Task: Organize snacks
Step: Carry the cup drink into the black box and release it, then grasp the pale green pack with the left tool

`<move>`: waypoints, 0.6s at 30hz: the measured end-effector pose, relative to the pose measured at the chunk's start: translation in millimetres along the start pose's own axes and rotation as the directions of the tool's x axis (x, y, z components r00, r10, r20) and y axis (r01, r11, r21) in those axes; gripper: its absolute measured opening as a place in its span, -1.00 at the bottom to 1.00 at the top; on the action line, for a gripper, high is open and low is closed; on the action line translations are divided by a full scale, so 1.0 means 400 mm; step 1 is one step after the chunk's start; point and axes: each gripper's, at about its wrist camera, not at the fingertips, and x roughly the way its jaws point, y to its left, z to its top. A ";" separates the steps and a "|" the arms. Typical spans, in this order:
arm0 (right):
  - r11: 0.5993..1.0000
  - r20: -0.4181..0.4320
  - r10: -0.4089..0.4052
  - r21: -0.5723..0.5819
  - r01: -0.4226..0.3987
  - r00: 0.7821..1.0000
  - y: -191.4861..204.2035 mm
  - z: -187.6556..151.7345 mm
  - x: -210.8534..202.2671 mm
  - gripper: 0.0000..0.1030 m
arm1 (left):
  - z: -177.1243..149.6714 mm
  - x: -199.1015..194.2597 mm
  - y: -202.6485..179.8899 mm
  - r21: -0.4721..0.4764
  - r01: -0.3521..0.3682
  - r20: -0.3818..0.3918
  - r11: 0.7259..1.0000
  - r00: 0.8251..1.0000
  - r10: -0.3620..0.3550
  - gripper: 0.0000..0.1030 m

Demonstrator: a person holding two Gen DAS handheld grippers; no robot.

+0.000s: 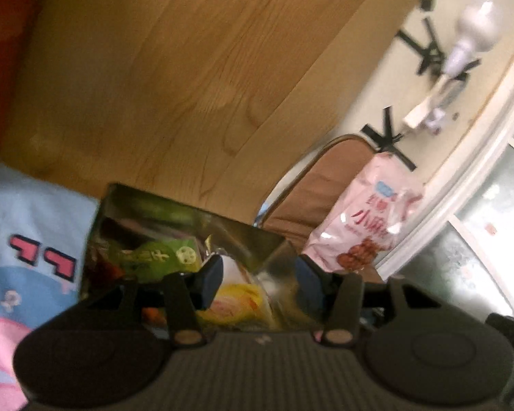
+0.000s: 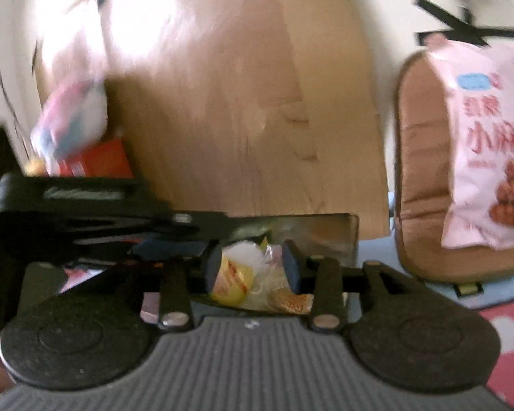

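Two grippers crowd one shiny snack box (image 1: 174, 226) just off the near edge of the wooden table (image 1: 174, 68). A pink snack bag (image 1: 363, 226) leans on a brown chair cushion (image 2: 418, 157) beside that edge. Left gripper (image 1: 257, 274) stands spread over the packets; whether the right gripper (image 2: 252, 265) pinches the yellow packet (image 2: 231, 282) between its fingers, I cannot tell.
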 end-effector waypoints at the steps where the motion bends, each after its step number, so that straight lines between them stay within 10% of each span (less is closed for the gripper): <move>1: 1.000 0.004 0.000 0.016 0.000 1.000 -0.012 -0.005 -0.023 -0.19 | -0.013 -0.031 -0.009 0.019 0.007 0.004 1.000 1.000 -0.007 -0.07; 7: 0.976 -0.121 0.062 0.216 -0.034 0.991 -0.100 -0.102 -0.114 -0.22 | -0.136 -0.109 -0.016 0.042 0.027 -0.085 0.999 0.996 -0.023 -0.07; 13: 0.953 -0.285 0.116 0.300 -0.026 0.952 -0.104 -0.167 -0.052 -0.23 | -0.231 -0.035 0.081 -0.184 0.014 -0.219 0.983 0.974 -0.054 0.05; 18: 0.961 -0.319 0.163 0.265 -0.077 0.934 -0.014 -0.165 -0.021 -0.43 | -0.249 -0.046 0.098 -0.201 -0.031 -0.221 0.979 0.975 -0.014 -0.25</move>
